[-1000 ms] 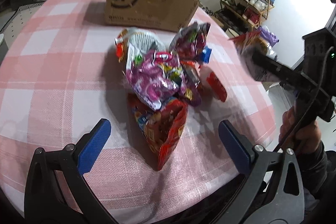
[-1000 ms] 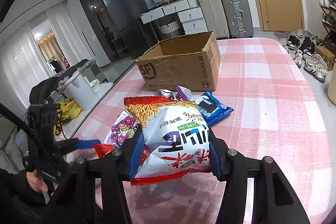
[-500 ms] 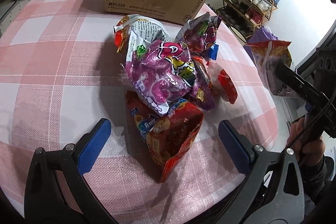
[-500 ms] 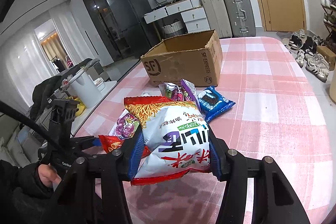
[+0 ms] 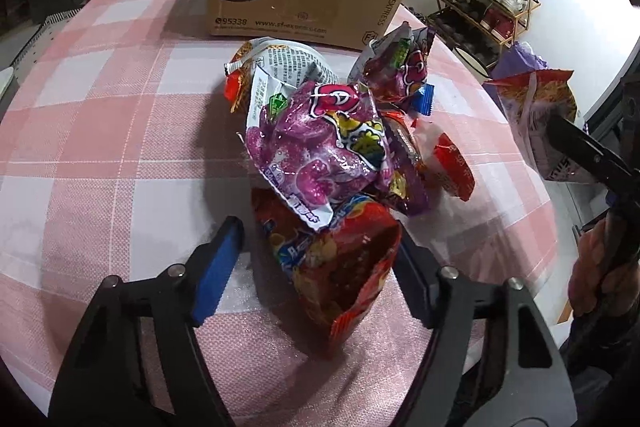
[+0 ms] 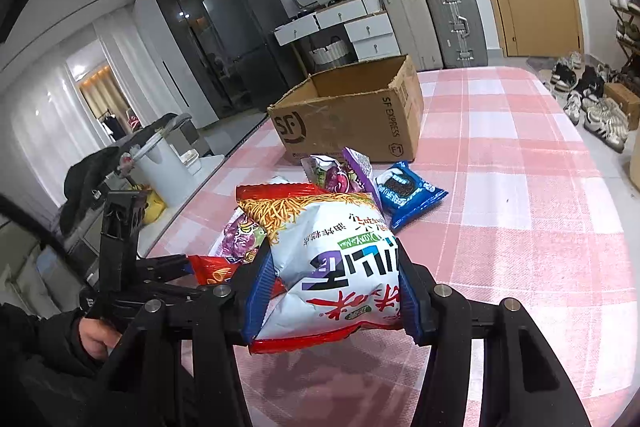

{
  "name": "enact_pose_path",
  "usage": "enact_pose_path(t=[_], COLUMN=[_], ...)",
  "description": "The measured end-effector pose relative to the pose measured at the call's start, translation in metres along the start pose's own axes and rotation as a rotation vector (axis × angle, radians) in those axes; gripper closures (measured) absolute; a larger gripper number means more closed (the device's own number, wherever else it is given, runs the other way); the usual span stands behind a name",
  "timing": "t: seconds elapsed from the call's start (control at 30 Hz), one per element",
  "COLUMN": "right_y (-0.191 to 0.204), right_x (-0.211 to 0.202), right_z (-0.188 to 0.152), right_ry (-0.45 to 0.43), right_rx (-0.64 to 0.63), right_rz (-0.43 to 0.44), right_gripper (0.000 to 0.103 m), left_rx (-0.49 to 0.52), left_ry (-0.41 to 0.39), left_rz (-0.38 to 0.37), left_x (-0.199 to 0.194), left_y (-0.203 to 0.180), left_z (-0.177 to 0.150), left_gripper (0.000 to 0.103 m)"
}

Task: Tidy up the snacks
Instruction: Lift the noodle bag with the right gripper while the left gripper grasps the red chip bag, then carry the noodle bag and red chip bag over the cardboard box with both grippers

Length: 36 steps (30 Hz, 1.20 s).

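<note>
Here the left gripper [image 5: 316, 259] straddled the red snack bag [image 5: 340, 267] at the near end of the pile on the pink checked tablecloth [image 5: 100, 147]. Its jaws had just been closing from wide open; the far pad possibly touched the bag, the near pad stood clear. The right gripper [image 6: 332, 291] was clamped on the white noodle-snack bag [image 6: 332, 259], as before.
</note>
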State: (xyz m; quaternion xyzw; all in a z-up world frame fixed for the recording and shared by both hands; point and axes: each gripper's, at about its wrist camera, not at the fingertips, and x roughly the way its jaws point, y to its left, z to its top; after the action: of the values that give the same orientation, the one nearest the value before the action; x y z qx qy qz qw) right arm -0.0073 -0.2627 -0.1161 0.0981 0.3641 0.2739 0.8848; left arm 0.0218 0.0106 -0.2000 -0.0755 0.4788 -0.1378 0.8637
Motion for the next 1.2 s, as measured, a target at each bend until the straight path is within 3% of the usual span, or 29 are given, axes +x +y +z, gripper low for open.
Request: enact_pose_path(t=[0.13, 0.17, 0.2, 0.4, 0.83, 1.2], right_y=[0.002, 0.002, 0.002, 0.003, 0.010, 0.022], right_x=[0.000, 0.000, 0.000, 0.000, -0.007, -0.024], right_z=[0.001, 0.001, 0.001, 0.001, 0.007, 0.027], right_ry=[-0.003, -0.002, -0.002, -0.007, -0.027, -0.084], right_rx=[-0.006, -0.006, -0.007, -0.008, -0.018, -0.014], right_rz=[0.004, 0.006, 0.006, 0.003, 0.012, 0.043], right_gripper=[0.049, 0.049, 0.049, 0.049, 0.048, 0.048], left_rx=[-0.004, -0.003, -0.003, 0.025, 0.045, 0.042], left_ry=[0.001, 0.003, 0.001, -0.005, 0.001, -0.106], left_rz=[0.000, -0.017, -0.028, -0.028, -0.061, -0.064], left_x=[0.003, 0.003, 0.001, -0.004, -0.033, -0.095], left_y=[0.001, 0.000, 0.000, -0.006, 0.005, 0.015], left_z=[0.004, 0.005, 0.001, -0.001, -0.015, -0.006], left_gripper=[0.042, 0.051, 0.054, 0.063, 0.063, 0.063])
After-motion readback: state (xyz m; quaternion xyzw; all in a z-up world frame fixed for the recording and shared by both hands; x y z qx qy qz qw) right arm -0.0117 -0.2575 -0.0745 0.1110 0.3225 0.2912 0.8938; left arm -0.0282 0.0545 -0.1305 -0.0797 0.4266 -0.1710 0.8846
